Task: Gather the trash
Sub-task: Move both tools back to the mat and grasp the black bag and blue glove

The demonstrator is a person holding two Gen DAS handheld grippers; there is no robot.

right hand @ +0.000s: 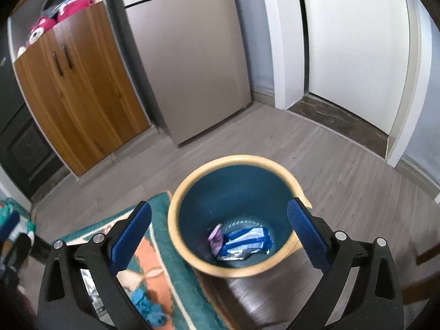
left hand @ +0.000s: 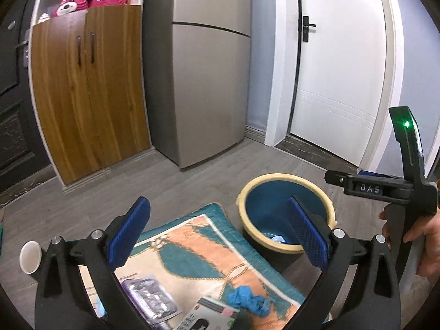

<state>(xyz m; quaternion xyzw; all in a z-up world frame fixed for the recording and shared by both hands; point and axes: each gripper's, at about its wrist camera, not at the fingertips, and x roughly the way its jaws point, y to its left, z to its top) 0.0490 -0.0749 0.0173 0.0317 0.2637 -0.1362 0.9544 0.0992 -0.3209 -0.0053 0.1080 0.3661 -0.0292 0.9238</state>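
A blue bin with a cream rim (left hand: 286,181) (right hand: 192,184) stands on the floor by a patterned mat (left hand: 198,250) (right hand: 162,236). Inside it lie a blue-white wrapper (right hand: 244,240) and a purple wrapper (right hand: 216,236). On the mat lie a crumpled blue glove (left hand: 249,299) (right hand: 145,302), a purple-silver packet (left hand: 150,297) and a white box (left hand: 206,313). My left gripper (left hand: 217,233) is open and empty above the mat. My right gripper (right hand: 218,232) is open and empty above the bin; it also shows in the left wrist view (left hand: 363,188).
A white paper cup (left hand: 30,255) lies on the floor at left. A wooden cabinet (left hand: 88,93), a grey fridge (left hand: 203,68) and a white door (left hand: 341,63) stand behind. The floor is grey wood.
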